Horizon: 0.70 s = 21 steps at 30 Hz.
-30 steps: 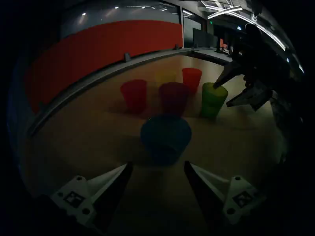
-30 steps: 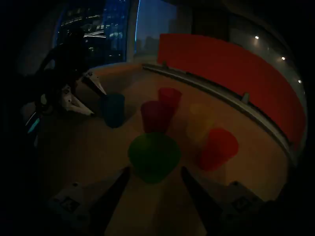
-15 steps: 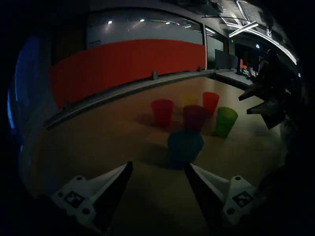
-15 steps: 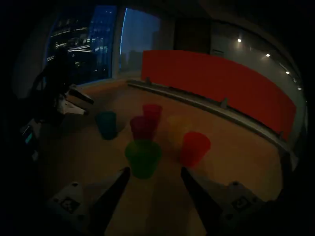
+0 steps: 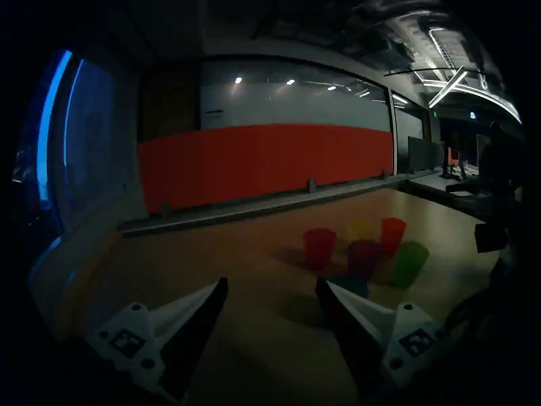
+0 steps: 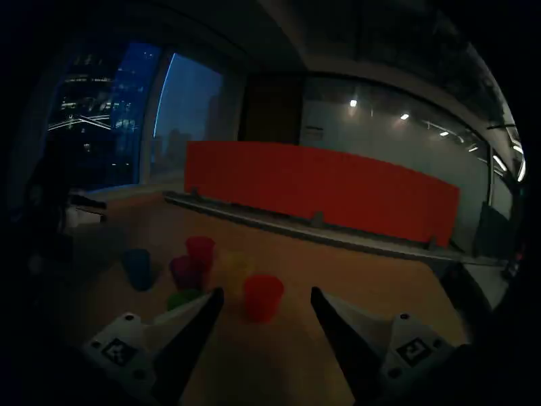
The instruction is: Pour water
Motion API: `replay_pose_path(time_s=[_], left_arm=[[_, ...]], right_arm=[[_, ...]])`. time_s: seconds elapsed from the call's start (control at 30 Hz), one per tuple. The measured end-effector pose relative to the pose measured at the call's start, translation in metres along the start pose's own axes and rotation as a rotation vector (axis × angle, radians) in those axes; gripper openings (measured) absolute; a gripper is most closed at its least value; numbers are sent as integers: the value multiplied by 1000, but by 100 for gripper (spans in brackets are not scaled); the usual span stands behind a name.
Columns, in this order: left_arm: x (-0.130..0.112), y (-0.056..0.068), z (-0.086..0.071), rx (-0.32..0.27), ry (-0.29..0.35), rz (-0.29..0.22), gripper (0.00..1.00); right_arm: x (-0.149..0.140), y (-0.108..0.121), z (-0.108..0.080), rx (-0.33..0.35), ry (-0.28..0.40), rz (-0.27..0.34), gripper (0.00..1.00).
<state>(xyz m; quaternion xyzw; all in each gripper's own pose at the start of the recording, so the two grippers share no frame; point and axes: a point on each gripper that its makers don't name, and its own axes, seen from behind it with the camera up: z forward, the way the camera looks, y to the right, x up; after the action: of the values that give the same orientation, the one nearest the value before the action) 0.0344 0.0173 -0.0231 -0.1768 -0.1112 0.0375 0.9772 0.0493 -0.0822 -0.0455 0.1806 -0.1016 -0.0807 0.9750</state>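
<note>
Gaping wide, the left gripper (image 5: 270, 284) holds nothing; the right gripper (image 6: 266, 292) is equally spread and empty; the cups (image 5: 364, 257) stand clustered on the table (image 5: 223, 257), apart from both; the blue cup (image 5: 351, 284) peeks past the left gripper's finger (image 5: 358, 318); the green cup (image 6: 179, 298) past the right's.

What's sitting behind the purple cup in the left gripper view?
A yellow cup, upper part showing above the purple cup; its base is covered, so contact cannot be judged.
</note>
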Motion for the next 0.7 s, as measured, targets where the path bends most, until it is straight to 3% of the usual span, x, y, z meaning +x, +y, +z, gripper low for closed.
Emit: replay_pose_path(time_s=[0.3,0.7], left_arm=[[27,-2,-10,79,146,-44,96],[44,-9,-18,188,263,-60,96]], right_arm=[[18,32,-6,-170,117,8,100],[25,51,-11,-287,204,90,100]])
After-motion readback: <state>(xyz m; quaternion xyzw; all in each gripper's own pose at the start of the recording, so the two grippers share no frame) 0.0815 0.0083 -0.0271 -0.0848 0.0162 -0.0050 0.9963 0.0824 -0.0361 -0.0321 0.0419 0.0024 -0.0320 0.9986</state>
